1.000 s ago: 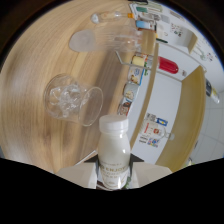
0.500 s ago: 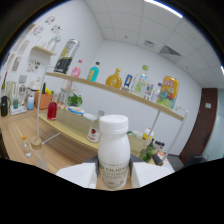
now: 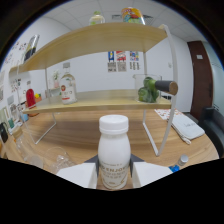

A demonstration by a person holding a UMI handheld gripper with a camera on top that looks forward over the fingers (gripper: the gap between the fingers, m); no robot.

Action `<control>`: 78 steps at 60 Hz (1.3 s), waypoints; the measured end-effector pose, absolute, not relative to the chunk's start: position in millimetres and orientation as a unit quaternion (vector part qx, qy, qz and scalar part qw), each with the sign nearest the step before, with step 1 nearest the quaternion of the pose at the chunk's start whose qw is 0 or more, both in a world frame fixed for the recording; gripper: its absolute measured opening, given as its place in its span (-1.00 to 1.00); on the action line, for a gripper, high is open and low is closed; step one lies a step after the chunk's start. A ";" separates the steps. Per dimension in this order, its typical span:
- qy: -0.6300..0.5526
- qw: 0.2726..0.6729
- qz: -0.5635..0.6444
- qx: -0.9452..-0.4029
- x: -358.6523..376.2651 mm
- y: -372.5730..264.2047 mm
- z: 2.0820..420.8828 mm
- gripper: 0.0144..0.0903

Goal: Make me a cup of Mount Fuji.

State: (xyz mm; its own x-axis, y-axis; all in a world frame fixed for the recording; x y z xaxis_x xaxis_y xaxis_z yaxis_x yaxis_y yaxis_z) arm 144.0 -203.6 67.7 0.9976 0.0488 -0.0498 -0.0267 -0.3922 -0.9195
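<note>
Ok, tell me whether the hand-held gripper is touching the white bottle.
Touching. In the gripper view, the hand-held gripper has both fingers pressed against the sides of the white bottle, with no gap at either side.

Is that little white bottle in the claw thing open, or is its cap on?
Capped. The white bottle stands upright with its white screw cap on top, gripped between the two fingers of the gripper.

One white plastic bottle with a white cap, one two-tier wooden shelf rack and two wall posters are counted.
</note>
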 end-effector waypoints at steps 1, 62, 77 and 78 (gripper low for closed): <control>-0.007 0.551 0.035 -0.834 143.7 -204.1 66.5 -0.11; 0.005 0.463 -0.055 -0.885 52.9 -328.7 159.9 0.88; 0.005 0.451 -0.038 -0.892 18.0 -344.1 158.7 0.88; 0.005 0.450 -0.040 -0.892 17.4 -344.9 158.2 0.88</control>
State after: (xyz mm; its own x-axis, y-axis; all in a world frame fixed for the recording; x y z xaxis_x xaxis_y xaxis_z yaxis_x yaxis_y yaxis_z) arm 17.4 -344.9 158.2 0.9968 -0.0444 0.0663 0.0270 -0.5944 -0.8037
